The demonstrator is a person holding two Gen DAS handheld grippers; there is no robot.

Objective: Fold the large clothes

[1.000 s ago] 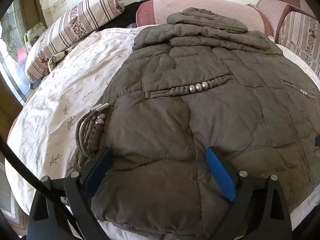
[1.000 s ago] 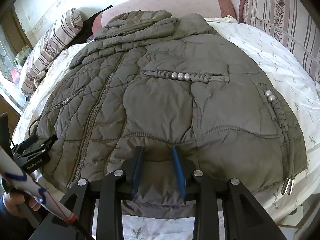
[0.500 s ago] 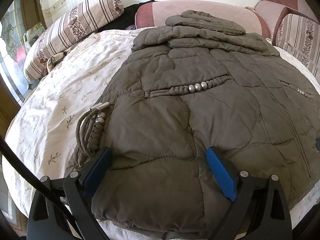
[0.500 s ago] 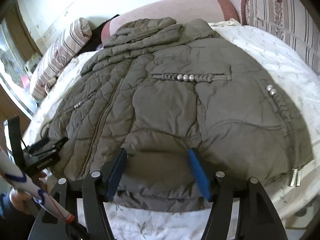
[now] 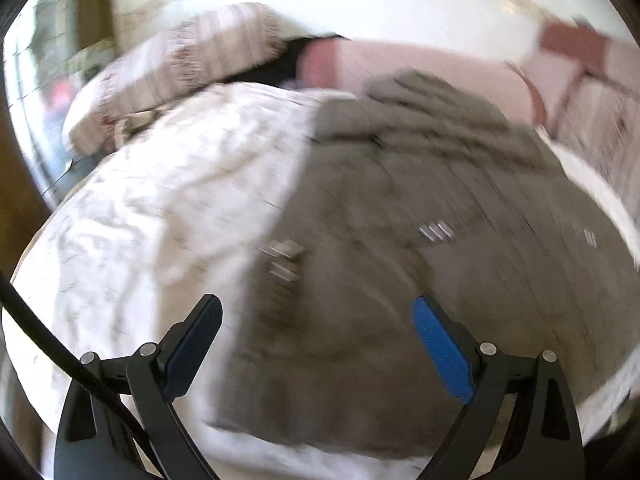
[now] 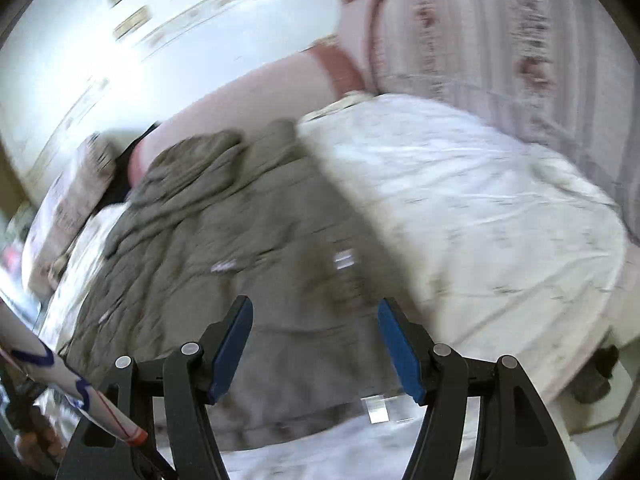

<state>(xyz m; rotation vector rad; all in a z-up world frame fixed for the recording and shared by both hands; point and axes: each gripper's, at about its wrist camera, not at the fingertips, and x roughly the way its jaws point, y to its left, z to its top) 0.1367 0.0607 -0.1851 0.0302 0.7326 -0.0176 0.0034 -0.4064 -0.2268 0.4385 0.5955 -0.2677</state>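
Both of your views are smeared with motion blur, so fine detail is hard to read.

Your left gripper [image 5: 316,344] has its jaws spread wide, and nothing is pinched between the blue pads [image 5: 442,354]. It hangs over the near left part of the jacket [image 5: 400,272], with the left pad above the white bedsheet [image 5: 160,208] and the right pad above the grey-brown quilted fabric. Whether the tips brush the cloth you cannot tell from this view.

Your right gripper [image 6: 316,344] is released too. Its jaws opened within the last second and now stand apart with only open space between the pads [image 6: 400,354]; the jacket [image 6: 248,248] lies beneath them, not clamped. This gripper sits over the jacket's near right corner, close to where the fabric meets the sheet [image 6: 460,208].

The jacket is spread flat on the bed, hem toward you, and its bunched upper part lies at the far end, next to the pink headboard [image 5: 420,68]. Bright blurred spots on the fabric look like metal trim. A striped pillow [image 5: 192,64] lies at the far left of the bed, and striped cushions [image 6: 500,32] rise at the far right. In the right view, a white tube with blue markings and a red end [image 6: 72,384] crosses the lower left corner.
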